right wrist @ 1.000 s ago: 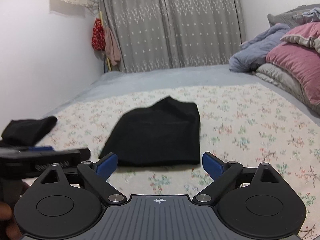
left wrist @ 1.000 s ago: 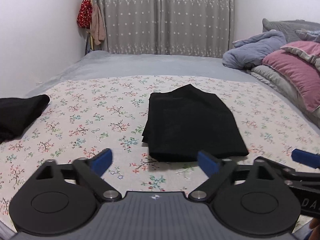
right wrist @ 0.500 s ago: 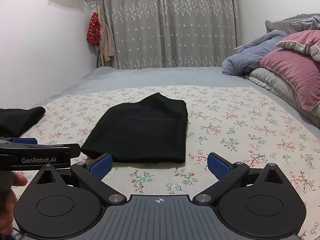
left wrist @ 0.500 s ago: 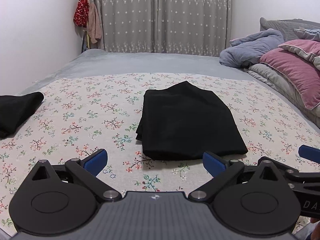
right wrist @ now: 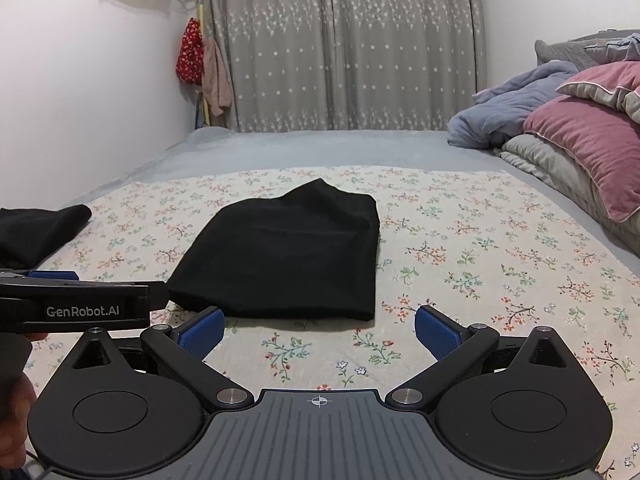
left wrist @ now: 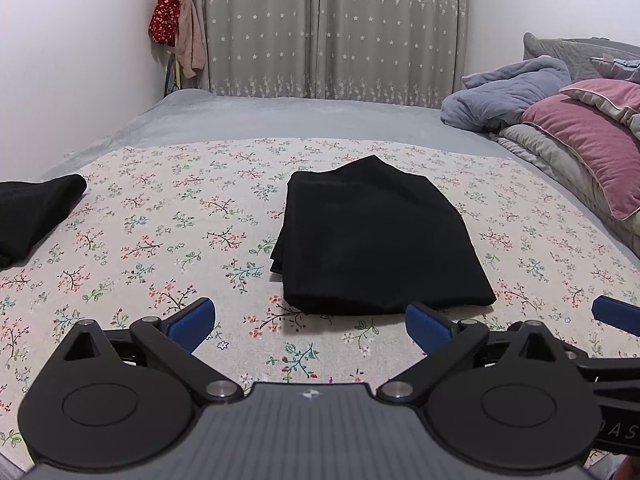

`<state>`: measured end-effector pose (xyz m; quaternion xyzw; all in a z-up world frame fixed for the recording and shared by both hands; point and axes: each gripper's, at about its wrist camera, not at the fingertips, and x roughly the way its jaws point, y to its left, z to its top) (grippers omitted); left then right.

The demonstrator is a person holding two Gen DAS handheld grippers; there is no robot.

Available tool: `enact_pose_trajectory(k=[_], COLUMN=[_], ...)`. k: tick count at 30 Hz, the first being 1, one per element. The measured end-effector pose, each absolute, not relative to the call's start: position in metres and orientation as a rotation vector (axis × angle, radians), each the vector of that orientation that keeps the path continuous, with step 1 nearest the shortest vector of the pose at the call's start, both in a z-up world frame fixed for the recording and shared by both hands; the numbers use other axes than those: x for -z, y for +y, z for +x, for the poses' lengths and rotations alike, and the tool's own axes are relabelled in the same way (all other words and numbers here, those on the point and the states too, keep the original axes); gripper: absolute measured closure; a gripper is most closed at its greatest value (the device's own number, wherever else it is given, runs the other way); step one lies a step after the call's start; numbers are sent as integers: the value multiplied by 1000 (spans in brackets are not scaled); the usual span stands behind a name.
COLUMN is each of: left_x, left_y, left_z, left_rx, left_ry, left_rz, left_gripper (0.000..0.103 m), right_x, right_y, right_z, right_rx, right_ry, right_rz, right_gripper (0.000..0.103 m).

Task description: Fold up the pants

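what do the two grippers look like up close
Both match: the left gripper and right gripper have black linkage arms on round black discs, silver pivot pins, blue ribbed pads and a ridged grey body. The left one's side reads GenRobot.AI in white.

Side of left gripper (right wrist: 76, 308), right wrist view: "GenRobot.AI", white on black.
Side of right gripper (left wrist: 618, 432), left wrist view: letters "D A S", cut off at edge.

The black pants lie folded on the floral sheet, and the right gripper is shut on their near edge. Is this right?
Not quite. The black pants do lie folded on the floral sheet, but the right gripper is open and holds nothing; its blue pads stand apart, short of the near edge. The right wrist view shows it.
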<state>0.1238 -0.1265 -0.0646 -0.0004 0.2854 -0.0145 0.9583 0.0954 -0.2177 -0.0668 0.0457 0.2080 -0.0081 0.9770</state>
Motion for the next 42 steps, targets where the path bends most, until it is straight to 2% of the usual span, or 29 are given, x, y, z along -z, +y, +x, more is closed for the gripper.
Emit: enact_pose_trajectory(k=[42], left_x=[65], left_y=[-127], left_z=[123], left_rx=[29], left_ry=[599], left_rz=[2], left_gripper=[0], right_x=[71], right_y=[-213], right_z=[95], right_rx=[11], right_ry=[432], right_rz=[73], right_gripper=[1])
